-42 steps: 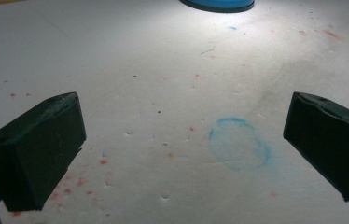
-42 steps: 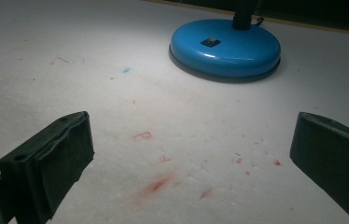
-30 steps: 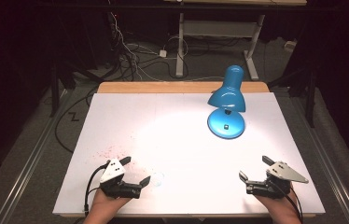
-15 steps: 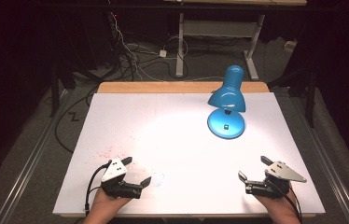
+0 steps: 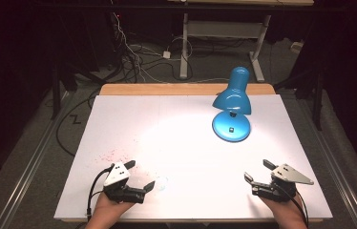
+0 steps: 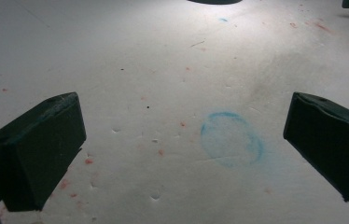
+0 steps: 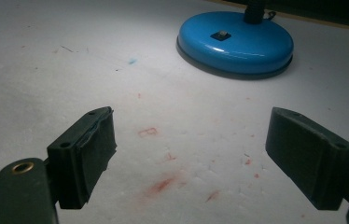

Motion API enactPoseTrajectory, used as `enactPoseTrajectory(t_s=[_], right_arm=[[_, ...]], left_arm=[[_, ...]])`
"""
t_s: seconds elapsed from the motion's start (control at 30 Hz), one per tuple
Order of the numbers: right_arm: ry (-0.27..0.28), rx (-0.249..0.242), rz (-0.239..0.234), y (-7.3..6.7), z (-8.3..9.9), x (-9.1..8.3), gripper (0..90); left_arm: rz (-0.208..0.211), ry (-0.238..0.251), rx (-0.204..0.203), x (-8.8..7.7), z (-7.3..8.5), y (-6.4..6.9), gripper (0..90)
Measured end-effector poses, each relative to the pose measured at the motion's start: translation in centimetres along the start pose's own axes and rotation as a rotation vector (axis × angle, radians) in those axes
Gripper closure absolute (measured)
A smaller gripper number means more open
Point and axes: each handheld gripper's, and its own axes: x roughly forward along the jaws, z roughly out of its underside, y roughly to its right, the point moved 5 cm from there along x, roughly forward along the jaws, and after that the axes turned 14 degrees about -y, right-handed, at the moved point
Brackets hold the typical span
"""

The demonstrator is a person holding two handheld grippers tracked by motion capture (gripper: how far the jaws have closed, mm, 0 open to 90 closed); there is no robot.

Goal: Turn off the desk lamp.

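A blue desk lamp (image 5: 232,102) stands lit at the back right of the white table (image 5: 176,124); its round base (image 7: 235,42) with a small switch lies ahead in the right gripper view. My left gripper (image 5: 139,175) rests at the near left edge, held by a hand, jaws wide open over a faint blue ring mark (image 6: 231,139) on the table. My right gripper (image 5: 257,170) rests at the near right, open, and its jaws have just been closing a little with nothing between them. In the gripper views, the left gripper (image 6: 184,140) and right gripper (image 7: 196,149) frame bare table.
Red specks and smears (image 7: 163,184) mark the white surface near both grippers. A wooden strip (image 5: 186,89) runs along the far edge. Beyond the table are cables (image 5: 133,57) on the floor and a desk frame (image 5: 224,33).
The right gripper's jaws stand slightly closer together than before. Both hands and the lamp have kept their places.
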Motion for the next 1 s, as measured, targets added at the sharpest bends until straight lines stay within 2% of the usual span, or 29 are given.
enactPoseTrajectory(t_s=[0.33, 0.63, 0.7, 0.77, 1.0], right_arm=[[-0.012, 0.005, 0.006, 0.09, 0.01, 0.09, 26.9], [0.001, 0.01, -0.01, 0.18, 0.03, -0.02, 41.2], [-0.003, 0.015, -0.011, 0.2, 0.04, 0.0, 47.8], [-0.005, 0.017, -0.01, 0.21, 0.03, 0.02, 49.4], [-0.006, 0.013, -0.019, 0.19, 0.05, 0.0, 63.9]], left_arm=[[-0.005, 0.003, 0.002, -0.04, 0.02, 0.03, 0.0], [-0.009, 0.011, 0.004, -0.1, 0.04, 0.08, 0.0], [-0.008, 0.009, 0.004, -0.08, 0.04, 0.07, 0.0], [-0.006, 0.007, 0.004, -0.07, 0.03, 0.07, 0.0], [-0.007, 0.007, 0.01, -0.07, 0.03, 0.11, 0.0]])
